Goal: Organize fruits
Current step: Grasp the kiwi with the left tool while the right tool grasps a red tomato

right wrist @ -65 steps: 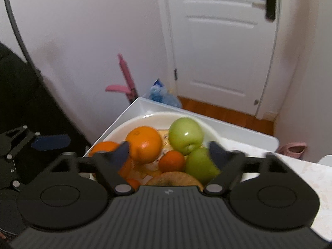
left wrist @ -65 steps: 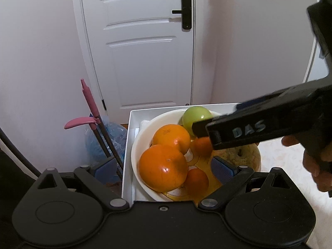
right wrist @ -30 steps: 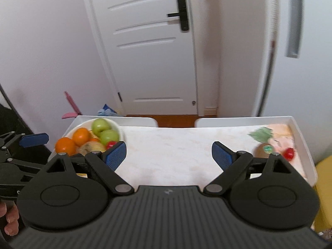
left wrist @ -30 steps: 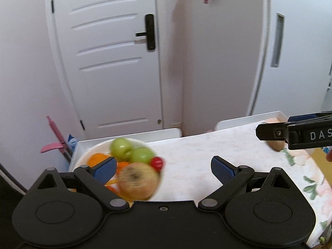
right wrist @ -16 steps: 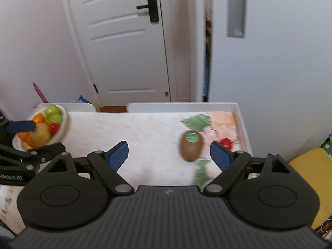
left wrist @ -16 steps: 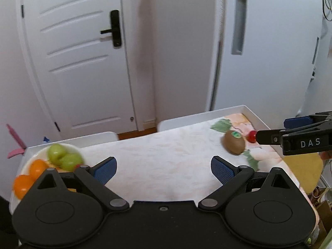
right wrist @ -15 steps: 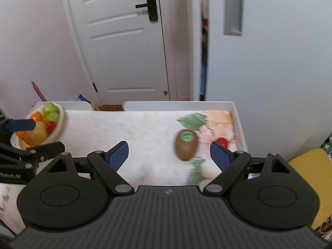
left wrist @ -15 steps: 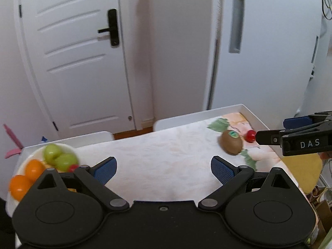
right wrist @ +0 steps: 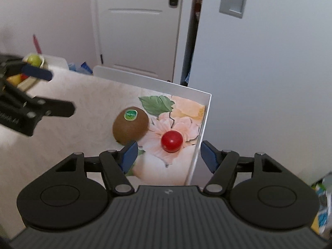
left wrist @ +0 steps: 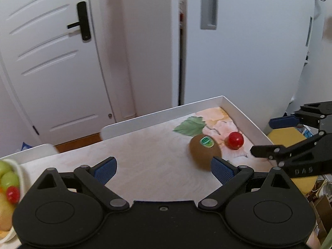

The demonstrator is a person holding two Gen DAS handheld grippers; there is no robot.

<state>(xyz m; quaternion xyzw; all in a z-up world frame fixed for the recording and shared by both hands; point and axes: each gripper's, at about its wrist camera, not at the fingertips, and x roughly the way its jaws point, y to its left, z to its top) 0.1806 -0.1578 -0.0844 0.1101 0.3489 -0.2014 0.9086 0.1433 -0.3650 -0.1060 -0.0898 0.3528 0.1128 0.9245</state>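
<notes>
In the right wrist view the right gripper (right wrist: 167, 152) points down at the far right end of a white tray table (right wrist: 204, 112) covered with a pale marbled and flowered sheet; its blue-padded jaws are closing but stand apart with nothing pressed between them. A small red cherry tomato (right wrist: 172, 140) lies on the flower print just beyond the gap, at about twelve o'clock from the fingertips, close to the tray's raised right rim. A brown kiwi (right wrist: 130, 125) with a green sticker lies just beside the tomato, at its ten o'clock, apart from it and right beyond the left pad. In the left wrist view the left gripper (left wrist: 164, 167) hangs over the middle of the sheet with its jaws wide apart and empty; the kiwi (left wrist: 205, 152) sits at roughly one o'clock from it, just behind its right pad, and the tomato (left wrist: 235, 140) lies farther off at two o'clock. A white bowl (left wrist: 19, 172) of green, red and yellow fruit stands at the table's left end, at nine o'clock in that view. A white door (left wrist: 51, 62) with a black handle stands behind the table.
</notes>
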